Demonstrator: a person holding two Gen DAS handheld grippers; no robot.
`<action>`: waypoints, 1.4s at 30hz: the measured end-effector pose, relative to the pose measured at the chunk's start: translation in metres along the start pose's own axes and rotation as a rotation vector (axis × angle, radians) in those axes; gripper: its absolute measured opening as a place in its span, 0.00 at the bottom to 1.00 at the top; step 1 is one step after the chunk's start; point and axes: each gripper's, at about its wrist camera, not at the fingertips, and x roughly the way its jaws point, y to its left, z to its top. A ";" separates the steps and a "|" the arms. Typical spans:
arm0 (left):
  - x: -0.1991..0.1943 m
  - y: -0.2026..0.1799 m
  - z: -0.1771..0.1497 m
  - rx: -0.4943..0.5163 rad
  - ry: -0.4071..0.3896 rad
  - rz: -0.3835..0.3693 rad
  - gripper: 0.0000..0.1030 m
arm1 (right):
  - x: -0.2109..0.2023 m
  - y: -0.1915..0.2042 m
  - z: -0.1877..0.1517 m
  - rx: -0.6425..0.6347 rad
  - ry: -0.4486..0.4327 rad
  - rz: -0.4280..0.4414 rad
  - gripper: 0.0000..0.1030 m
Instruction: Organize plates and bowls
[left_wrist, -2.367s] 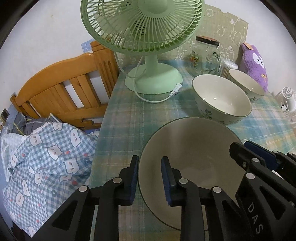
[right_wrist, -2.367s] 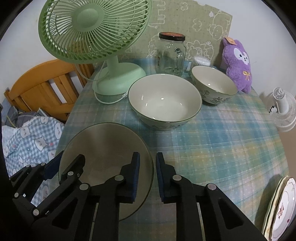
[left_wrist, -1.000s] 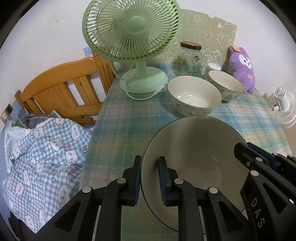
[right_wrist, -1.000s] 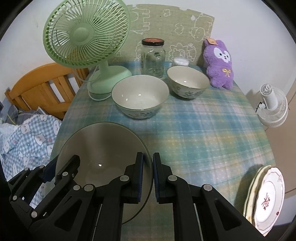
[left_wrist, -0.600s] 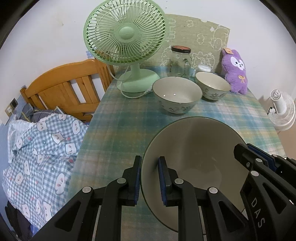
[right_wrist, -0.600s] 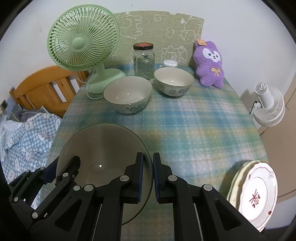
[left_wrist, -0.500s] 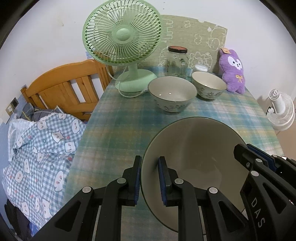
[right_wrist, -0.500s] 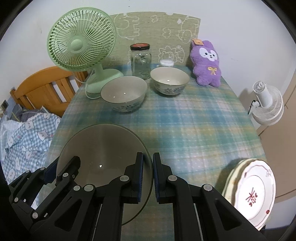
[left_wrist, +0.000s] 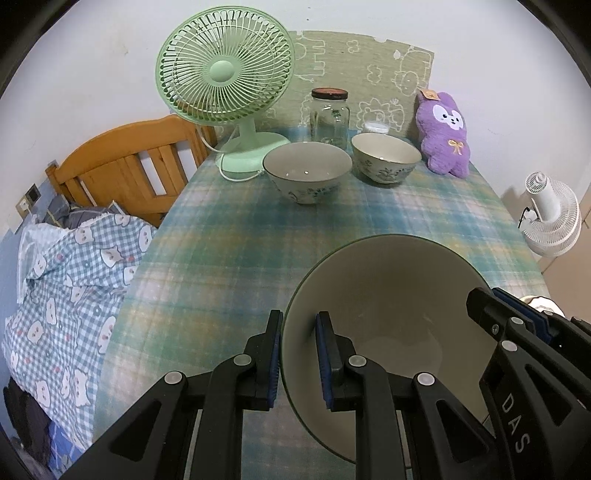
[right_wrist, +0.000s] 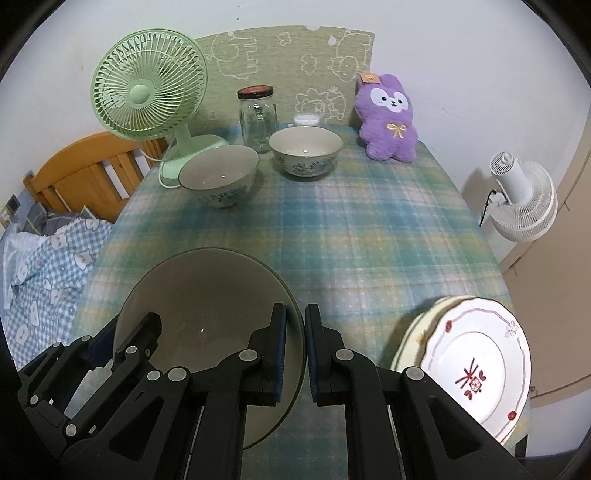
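Note:
A large cream bowl (left_wrist: 388, 295) with a dark green rim hangs over the near part of the plaid table, held from both sides. My left gripper (left_wrist: 298, 356) is shut on its left rim, and my right gripper (right_wrist: 294, 347) is shut on its right rim; the same bowl (right_wrist: 207, 310) fills the lower left of the right wrist view. Two smaller floral bowls stand at the far end: a wider one (left_wrist: 307, 170) (right_wrist: 218, 173) and a narrower one (left_wrist: 386, 157) (right_wrist: 305, 149). A stack of white plates (right_wrist: 469, 362) with a red motif lies at the table's near right corner.
A green desk fan (left_wrist: 226, 81), a glass jar (left_wrist: 329, 116) and a purple plush toy (left_wrist: 445, 134) stand along the back wall. A wooden bed frame (left_wrist: 125, 166) with a checked quilt (left_wrist: 70, 280) lies to the left. A white floor fan (right_wrist: 521, 195) stands to the right.
Both grippers have drawn back toward the table's near edge with the large bowl held between them; the far bowls and fan look smaller, and the plate stack has come further into the right wrist view.

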 end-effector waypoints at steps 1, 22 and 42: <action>-0.001 -0.001 -0.002 -0.003 0.000 -0.001 0.14 | -0.001 -0.002 -0.003 0.000 0.000 0.000 0.13; 0.014 -0.026 -0.048 0.015 0.041 0.008 0.14 | 0.021 -0.027 -0.050 -0.006 0.051 -0.012 0.13; 0.021 -0.025 -0.054 0.037 0.087 -0.005 0.38 | 0.029 -0.026 -0.052 -0.040 0.095 0.002 0.19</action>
